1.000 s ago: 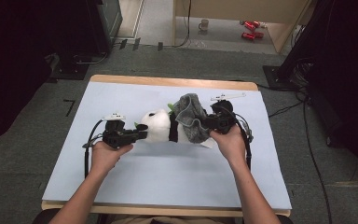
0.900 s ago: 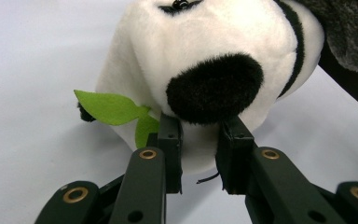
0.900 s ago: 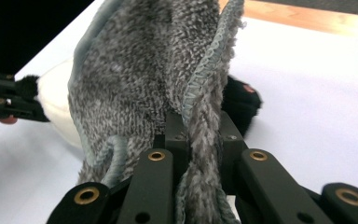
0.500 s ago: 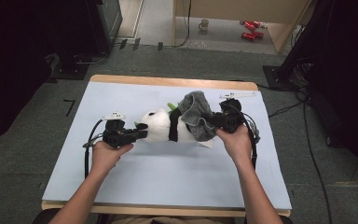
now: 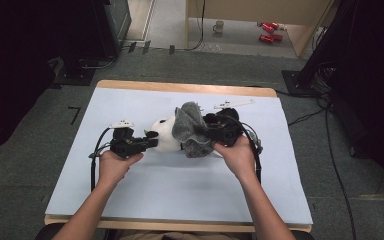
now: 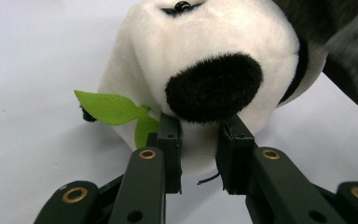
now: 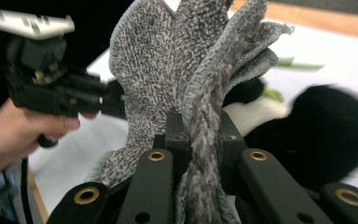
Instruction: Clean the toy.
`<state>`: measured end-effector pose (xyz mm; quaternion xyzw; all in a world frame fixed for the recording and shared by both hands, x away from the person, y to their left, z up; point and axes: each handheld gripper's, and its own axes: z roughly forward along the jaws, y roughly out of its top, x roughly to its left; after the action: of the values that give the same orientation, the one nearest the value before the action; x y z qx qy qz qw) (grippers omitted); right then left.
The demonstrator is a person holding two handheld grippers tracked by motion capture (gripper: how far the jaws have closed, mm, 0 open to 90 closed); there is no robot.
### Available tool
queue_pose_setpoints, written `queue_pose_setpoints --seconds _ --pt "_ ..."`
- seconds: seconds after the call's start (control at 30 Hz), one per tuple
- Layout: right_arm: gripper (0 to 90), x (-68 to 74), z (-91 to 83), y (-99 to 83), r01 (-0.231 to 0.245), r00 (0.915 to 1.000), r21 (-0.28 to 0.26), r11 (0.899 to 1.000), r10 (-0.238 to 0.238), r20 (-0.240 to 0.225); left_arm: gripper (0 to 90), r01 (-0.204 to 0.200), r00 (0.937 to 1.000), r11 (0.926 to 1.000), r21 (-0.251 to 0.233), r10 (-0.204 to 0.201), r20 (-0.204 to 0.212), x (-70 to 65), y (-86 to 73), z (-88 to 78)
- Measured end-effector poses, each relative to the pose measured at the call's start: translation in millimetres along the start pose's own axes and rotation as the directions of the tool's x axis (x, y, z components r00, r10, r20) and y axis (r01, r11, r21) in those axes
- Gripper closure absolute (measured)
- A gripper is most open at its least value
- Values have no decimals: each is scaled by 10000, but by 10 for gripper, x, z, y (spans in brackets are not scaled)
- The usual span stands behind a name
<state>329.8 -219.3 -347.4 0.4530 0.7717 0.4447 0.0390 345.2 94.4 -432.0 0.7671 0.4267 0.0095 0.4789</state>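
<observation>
**Op:** Panda plush (image 5: 163, 136) lies mid-counter (image 5: 130, 200). My left gripper (image 6: 199, 156), at nine o'clock of it, has its fingers clenched on the white fur under the black patch.

**Spotter:** And the right?

**Op:** Right gripper (image 7: 204, 140), at three o'clock, pinches the grey cloth (image 5: 190, 129) bunched over its body. I judge we're mid-wipe; next I'd drag the cloth along while the left steadies.

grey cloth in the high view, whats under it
The grey cloth lies bunched over the panda plush, pinched by the right gripper. The white head and a green leaf stick out on the left; the rest of the body is covered and hidden.
</observation>
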Motion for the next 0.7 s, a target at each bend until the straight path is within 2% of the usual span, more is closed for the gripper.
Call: queue_pose_setpoints --seconds 0.17,0.33,0.47,0.53,0.6,0.7 --pt "806 -34 199 -72 132 9986 539 9985 -159 504 703 -145 9999 9998 -99 144 -43 14 -11 -2" --pt "806 -129 229 -87 -118 9982 398 9991 95 589 557 -636 9980 9972 -401 637 13 36 -35 -20" --pt "806 -192 216 -47 -132 9972 306 9994 109 741 408 -1522 9882 9863 -635 1530 70 60 -71 -15" --pt "805 -216 218 -32 -170 9975 296 9994 149 692 351 -1987 9800 9772 -752 1989 -40 70 -93 16" --pt "805 -243 214 -17 -225 9974 230 9995 208 694 315 -2084 9780 9750 -775 2085 -73 84 -101 54" --pt "805 -291 204 6 -319 9968 171 9993 305 732 284 -2003 9795 9760 -856 2014 34 139 -108 130"
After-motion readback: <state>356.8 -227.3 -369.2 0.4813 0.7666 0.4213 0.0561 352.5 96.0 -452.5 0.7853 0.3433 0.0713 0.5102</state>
